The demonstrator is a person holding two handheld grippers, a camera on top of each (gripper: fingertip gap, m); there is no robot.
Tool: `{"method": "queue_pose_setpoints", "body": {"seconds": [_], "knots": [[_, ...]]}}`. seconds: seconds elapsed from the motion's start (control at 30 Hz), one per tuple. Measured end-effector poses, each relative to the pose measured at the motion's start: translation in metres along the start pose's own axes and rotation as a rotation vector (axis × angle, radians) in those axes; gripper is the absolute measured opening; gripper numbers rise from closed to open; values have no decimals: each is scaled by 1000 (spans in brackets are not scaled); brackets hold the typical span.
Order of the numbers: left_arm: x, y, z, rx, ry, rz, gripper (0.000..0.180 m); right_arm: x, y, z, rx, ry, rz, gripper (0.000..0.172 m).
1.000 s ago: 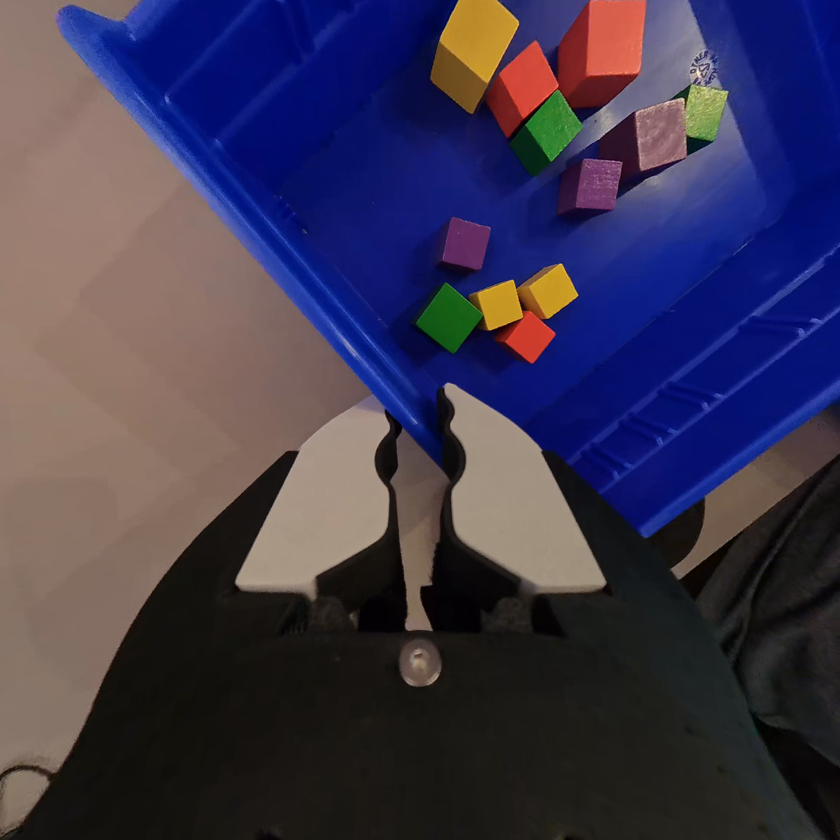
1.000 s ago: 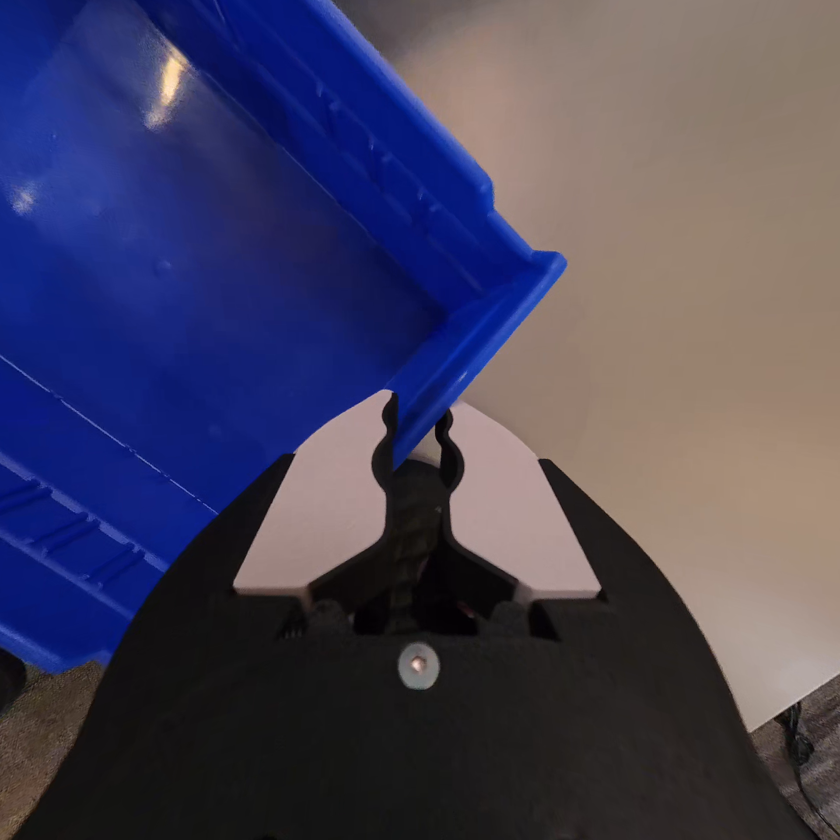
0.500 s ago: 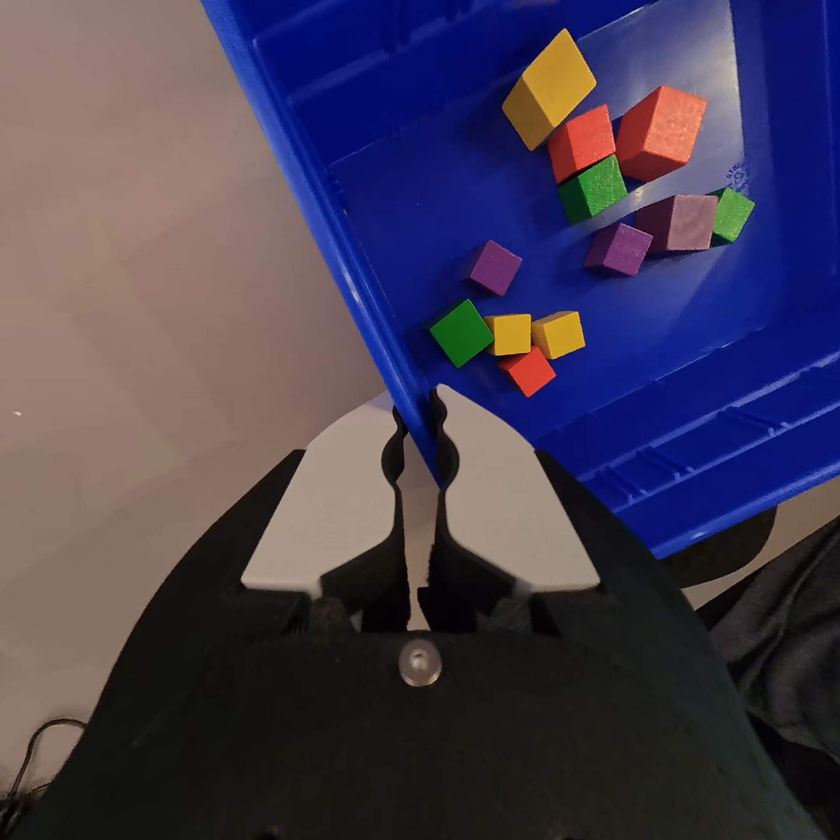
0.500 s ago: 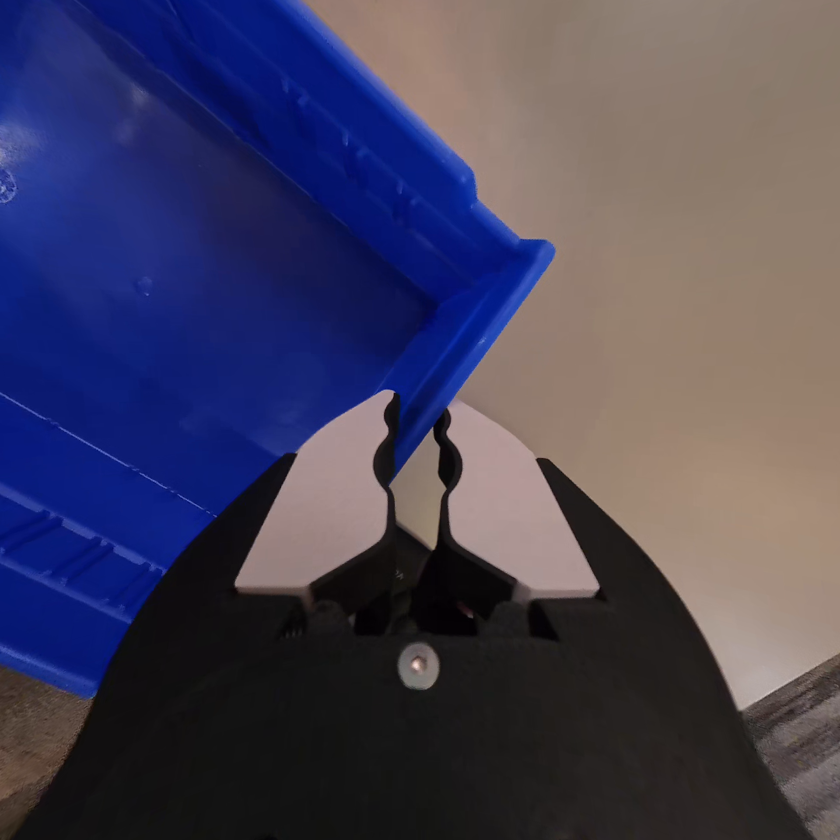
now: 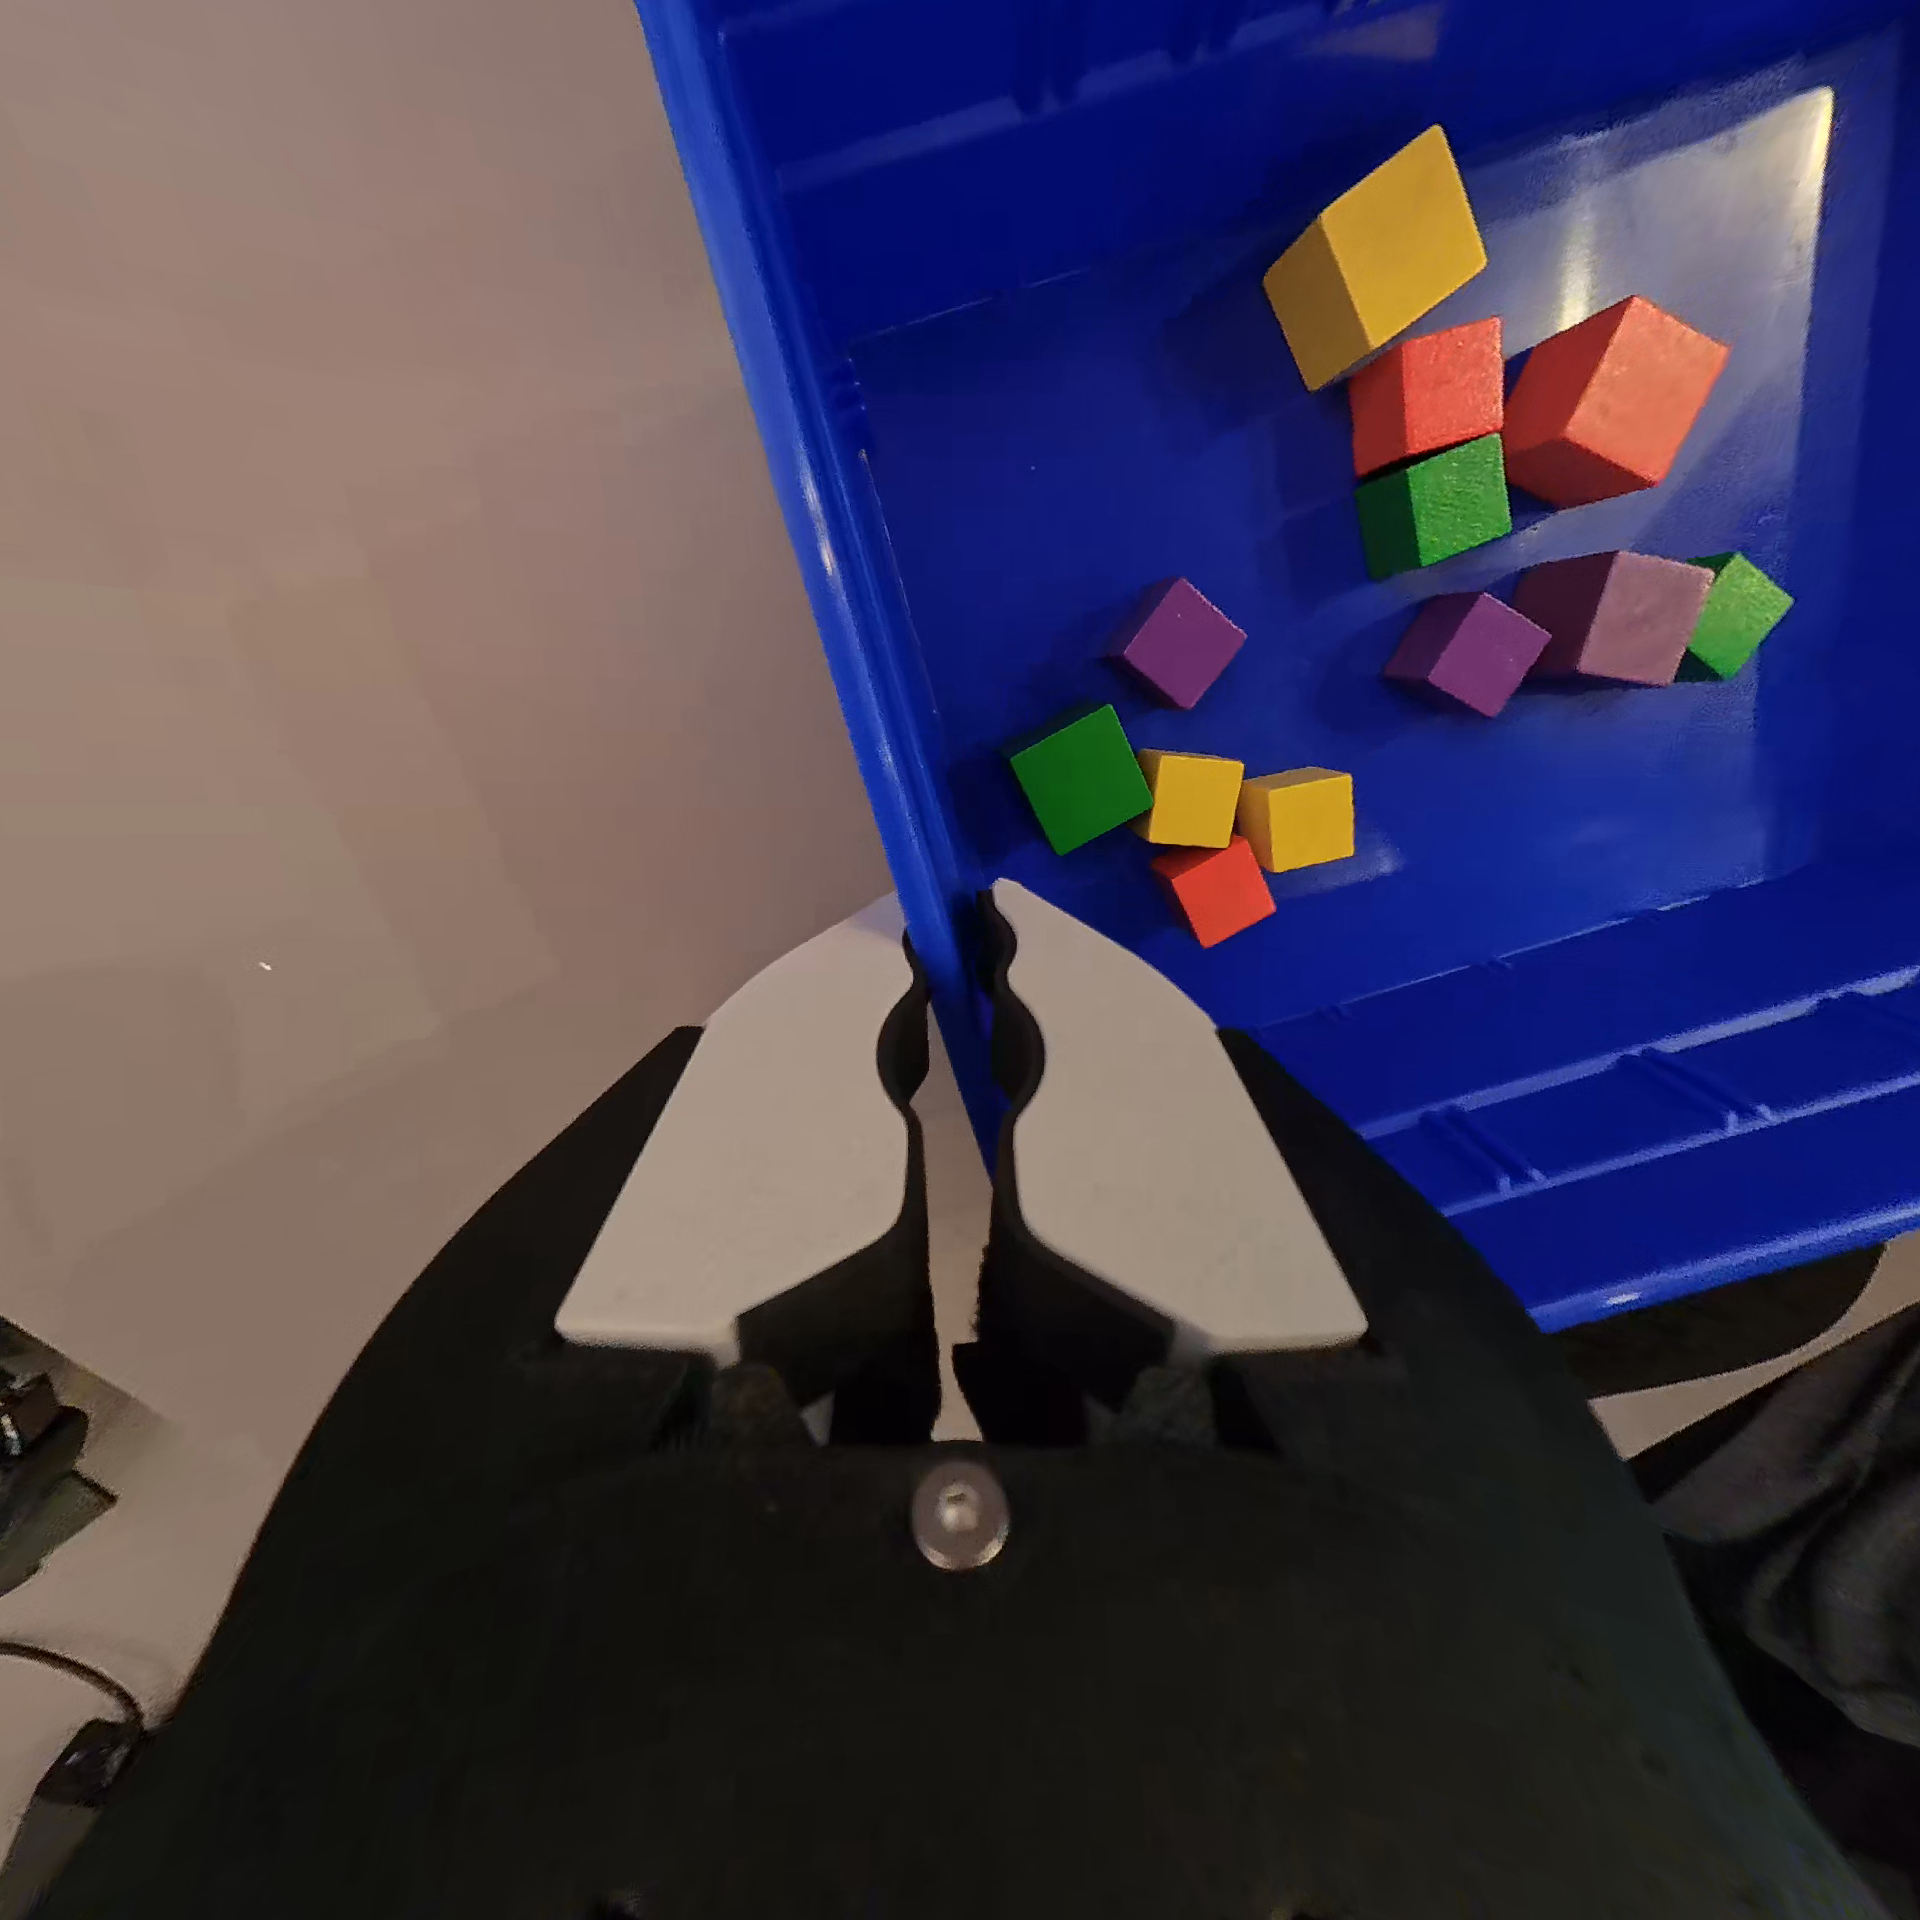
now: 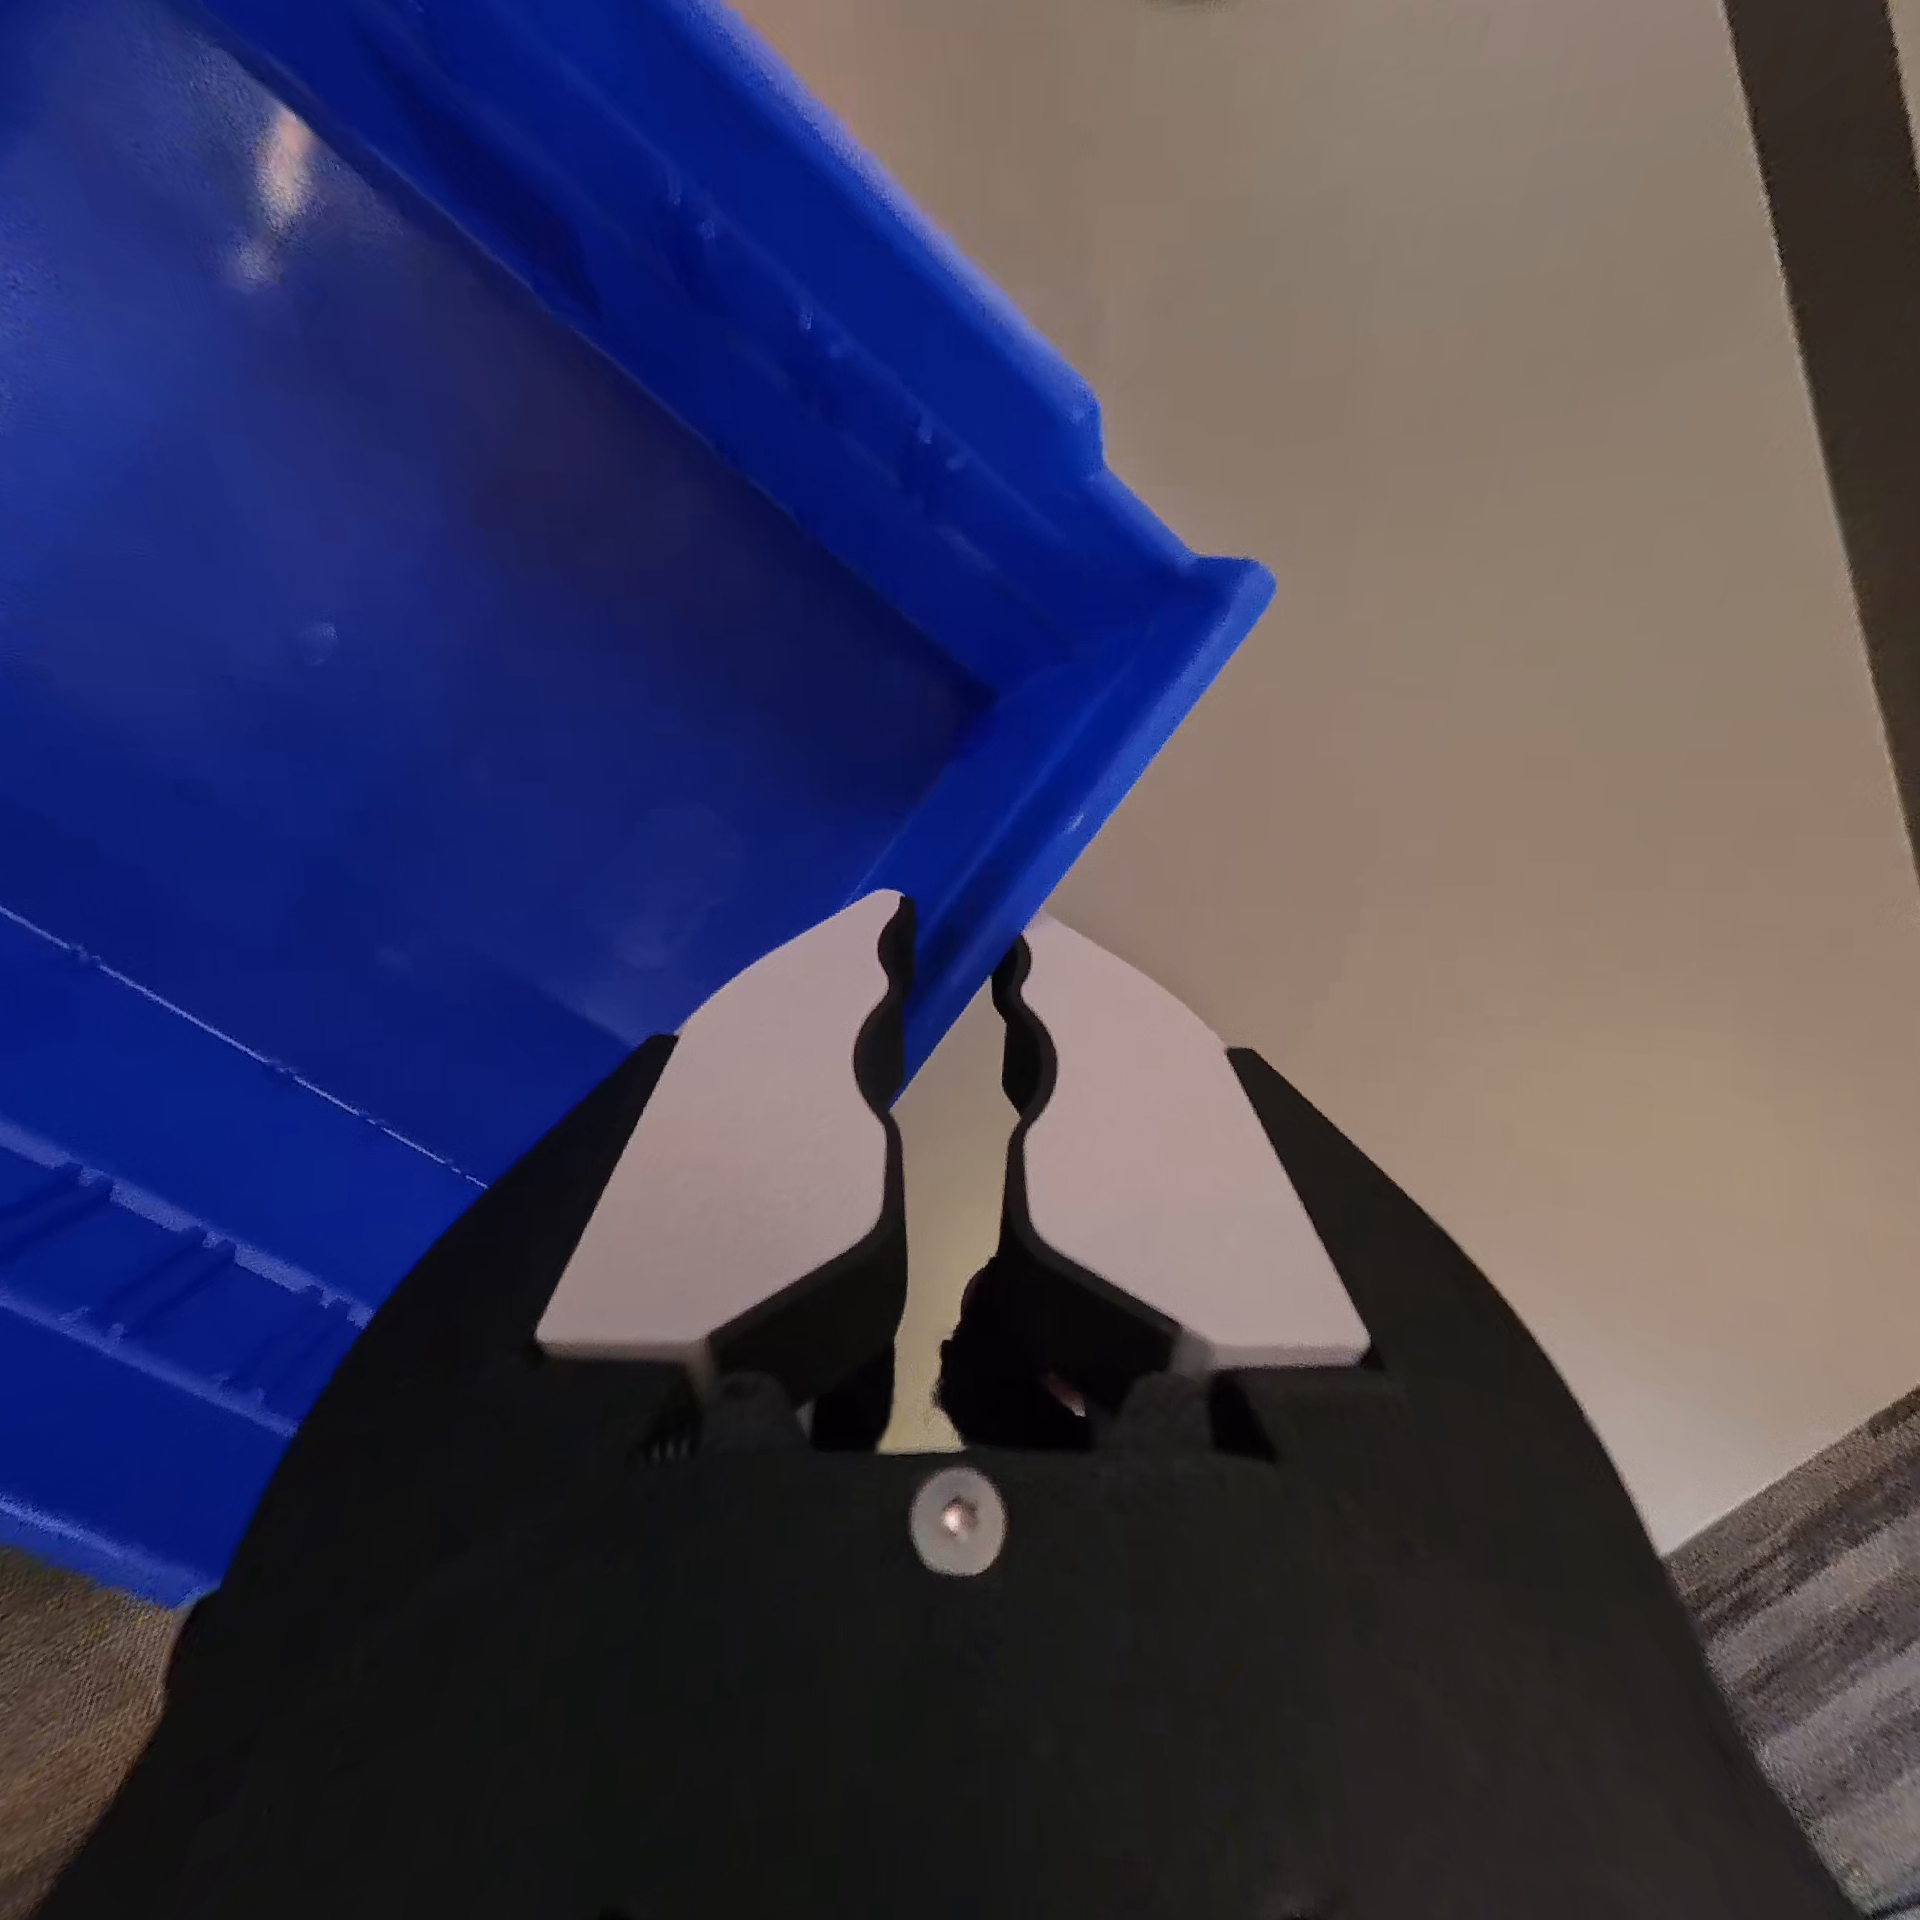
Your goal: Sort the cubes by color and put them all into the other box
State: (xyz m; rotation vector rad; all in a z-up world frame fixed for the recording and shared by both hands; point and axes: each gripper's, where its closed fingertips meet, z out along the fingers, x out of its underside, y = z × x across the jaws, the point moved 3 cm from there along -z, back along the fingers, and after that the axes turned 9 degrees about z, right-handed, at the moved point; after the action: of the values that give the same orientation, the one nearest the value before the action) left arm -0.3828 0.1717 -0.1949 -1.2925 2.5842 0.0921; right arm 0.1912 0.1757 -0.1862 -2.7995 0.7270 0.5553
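Observation:
A blue box (image 5: 831,499) holds several cubes in the left wrist view. Among them are a large yellow cube (image 5: 1382,260), a large red cube (image 5: 1610,400), a large purple cube (image 5: 1621,618), and smaller green (image 5: 1081,774), yellow (image 5: 1299,816), red (image 5: 1216,888) and purple (image 5: 1179,644) ones. My left gripper (image 5: 961,935) is shut on the box's side wall near a corner. In the right wrist view my right gripper (image 6: 961,945) is shut on the rim (image 6: 1091,769) of a blue box near its corner. No cubes show in that view.
A pale table surface (image 5: 364,520) lies left of the box and also shows in the right wrist view (image 6: 1507,623). Grey carpet (image 6: 1818,1610) lies at the lower right, a dark post (image 6: 1829,312) at the upper right. Dark cloth (image 5: 1818,1507) and cables (image 5: 62,1403) sit at the view's lower edges.
The left jaws have closed tighter on the box wall. The box has swung clockwise in the left view and the cubes have stayed grouped. The right view has tilted with its rim still gripped.

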Motion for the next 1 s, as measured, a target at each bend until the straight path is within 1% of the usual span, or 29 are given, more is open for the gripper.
{"method": "queue_pose_setpoints", "body": {"seconds": [0.23,0.47,0.53,0.63,0.67,0.73,0.8,0.87,0.93,1.0], "knots": [[-11,16,2,-16,13,14,6,-7,-37,7,-3,16,-38,15],[-28,39,5,-64,58,89,9,-21,-76,17,-3,37,-115,16],[-32,42,6,-63,62,90,9,-24,-81,19,-19,44,-104,17],[-34,42,5,-85,49,90,10,-23,-82,18,15,68,-87,20],[-35,41,2,-90,26,84,14,-20,-80,16,31,80,-81,25],[-35,35,-1,-80,-22,68,30,-16,-76,8,67,63,-59,36],[-32,30,1,-65,-47,50,37,-12,-71,0,78,43,-24,39],[-28,30,3,-69,-47,49,35,-5,-65,-3,80,51,-6,38],[-27,32,3,-84,-29,55,27,-2,-66,-1,112,58,10,35],[-26,36,3,-102,3,63,17,2,-72,3,140,98,11,26]]}}
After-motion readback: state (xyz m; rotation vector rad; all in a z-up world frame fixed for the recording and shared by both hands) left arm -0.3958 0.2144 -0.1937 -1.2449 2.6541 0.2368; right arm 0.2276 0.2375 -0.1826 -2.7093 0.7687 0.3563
